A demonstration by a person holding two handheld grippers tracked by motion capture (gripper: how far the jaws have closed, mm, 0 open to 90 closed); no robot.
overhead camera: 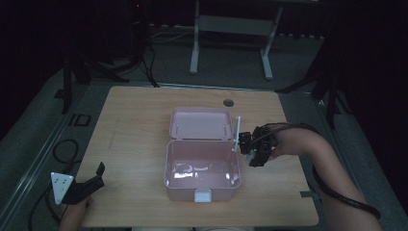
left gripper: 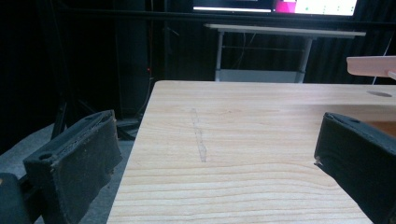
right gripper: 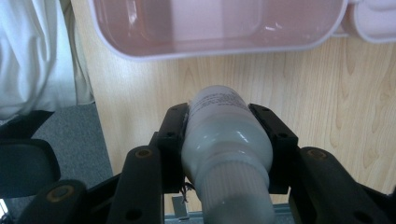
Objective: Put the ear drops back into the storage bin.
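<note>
High view: a light wooden surface (overhead camera: 134, 144) filled the middle of the frame, with a pink box (overhead camera: 202, 174) at its centre. The box stood open; its lid (overhead camera: 201, 123) lay back flat behind it, toward the upper part of the frame. A white latch (overhead camera: 202, 196) sat on the front wall. Only glare showed inside; I could not tell any contents.

Right of centre, the right tool (overhead camera: 246, 144) was clamped on a white bottle (overhead camera: 236, 133) just beside the box's right rim. In the right gripper view the bottle (right gripper: 227, 140) sat between the jaws, ribbed cap nearest the camera. Small grey print on its label was too blurred to read.

At lower left of the high view, the left tool (overhead camera: 91, 179) rested over the surface edge, jaws wide apart with nothing between them.

A grommet hole (overhead camera: 228, 102) marked the far edge. Beyond stood a white desk frame (overhead camera: 233, 29) on grey floor in a dark room.
</note>
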